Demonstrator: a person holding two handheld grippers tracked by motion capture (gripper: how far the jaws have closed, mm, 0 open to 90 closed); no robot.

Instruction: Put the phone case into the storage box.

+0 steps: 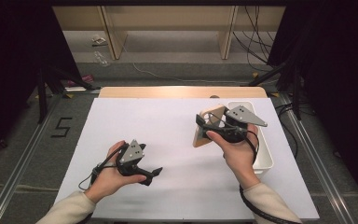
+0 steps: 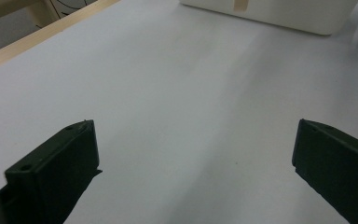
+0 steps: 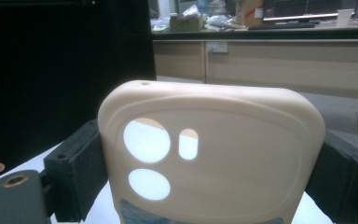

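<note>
Gripping a beige phone case [image 3: 212,154] in right gripper [image 1: 213,125], lower edge cut off, left gripper [image 1: 154,173] fingers spread.

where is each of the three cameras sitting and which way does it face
High view: above the person's side, looking forward and down on the white table; both forearms and hands show.
Left gripper view: on the left gripper, looking low across the table at the white bin; open black jaws show.
Right gripper view: on the right gripper, facing desks; jaws clamp a beige phone case.
Shared: case and bin in the high view.
</note>
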